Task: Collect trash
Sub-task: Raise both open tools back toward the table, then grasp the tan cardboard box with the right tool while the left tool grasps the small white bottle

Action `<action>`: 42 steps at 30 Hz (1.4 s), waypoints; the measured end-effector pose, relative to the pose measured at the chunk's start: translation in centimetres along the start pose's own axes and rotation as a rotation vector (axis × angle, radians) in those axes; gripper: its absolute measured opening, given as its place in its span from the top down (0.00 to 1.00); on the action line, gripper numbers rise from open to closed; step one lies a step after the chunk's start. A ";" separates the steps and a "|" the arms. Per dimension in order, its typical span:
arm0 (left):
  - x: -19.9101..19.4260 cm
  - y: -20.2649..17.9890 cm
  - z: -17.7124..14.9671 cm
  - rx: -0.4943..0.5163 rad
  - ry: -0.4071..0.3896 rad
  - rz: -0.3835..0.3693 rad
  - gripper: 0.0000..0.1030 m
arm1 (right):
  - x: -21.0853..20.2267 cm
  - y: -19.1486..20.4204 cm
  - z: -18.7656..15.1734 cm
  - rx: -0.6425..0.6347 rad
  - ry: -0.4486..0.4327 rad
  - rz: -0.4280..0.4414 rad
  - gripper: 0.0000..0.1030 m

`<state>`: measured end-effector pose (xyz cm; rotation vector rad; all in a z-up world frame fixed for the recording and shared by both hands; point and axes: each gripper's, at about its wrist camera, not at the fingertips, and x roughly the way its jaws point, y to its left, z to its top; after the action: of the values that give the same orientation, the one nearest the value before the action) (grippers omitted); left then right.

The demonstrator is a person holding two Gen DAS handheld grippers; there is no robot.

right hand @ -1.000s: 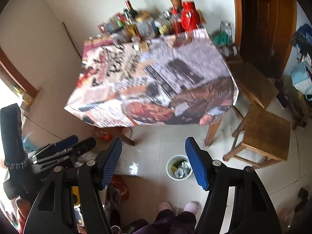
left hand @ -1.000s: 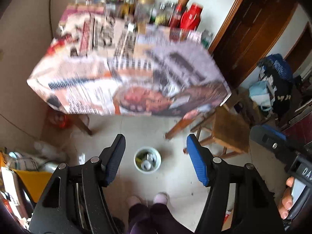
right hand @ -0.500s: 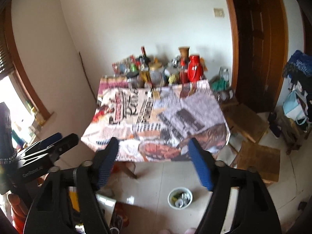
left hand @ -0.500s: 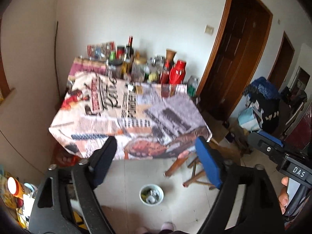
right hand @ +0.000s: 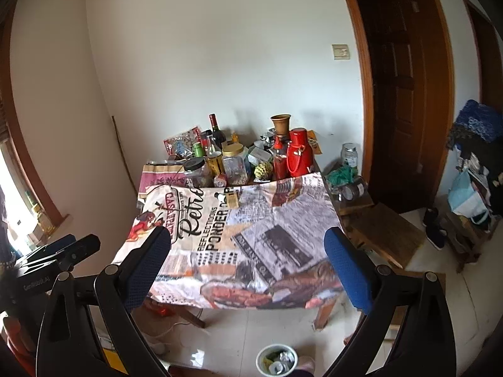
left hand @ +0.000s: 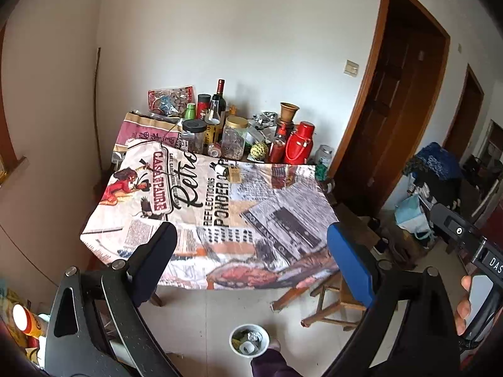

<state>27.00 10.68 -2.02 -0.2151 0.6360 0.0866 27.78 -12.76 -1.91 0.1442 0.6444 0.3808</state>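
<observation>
On the tablecloth, print reads "Retro" and "PONDER"

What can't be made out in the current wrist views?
- Contents of the white bin: too small in both views; only crumpled bits show.
- Floor under the table: hidden by the hanging tablecloth.
- Items at the table's back row behind the red flask and jars: overlapped.
- Person: cut off by the bottom edge.
- Left gripper, right gripper: open, empty.
</observation>
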 end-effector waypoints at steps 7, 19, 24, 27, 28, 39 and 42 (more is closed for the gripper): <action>6.5 -1.9 4.1 -0.031 0.006 0.050 0.06 | 5.9 -2.5 4.5 -0.046 0.047 0.061 0.05; 16.9 -5.2 9.4 -0.078 0.030 0.140 0.06 | 15.3 -6.3 9.5 -0.141 0.123 0.160 0.05; 20.8 -4.7 10.5 -0.054 0.082 0.178 0.06 | 19.0 -6.3 10.3 -0.132 0.166 0.180 0.05; 23.2 -3.1 11.3 -0.061 0.115 0.179 0.06 | 21.2 -5.8 10.7 -0.125 0.185 0.167 0.05; 24.1 -2.4 11.6 -0.061 0.126 0.176 0.06 | 22.1 -5.5 10.8 -0.120 0.196 0.162 0.05; 33.6 7.7 16.8 -0.055 0.201 0.154 0.06 | 35.3 -0.1 10.8 -0.002 0.361 0.137 0.05; 36.3 10.2 17.3 -0.060 0.220 0.179 0.06 | 39.1 1.1 9.6 -0.004 0.422 0.135 0.05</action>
<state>64.69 25.07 -11.92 -0.2272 0.8717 0.2569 61.98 3.32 -15.89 0.1036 1.0531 0.5499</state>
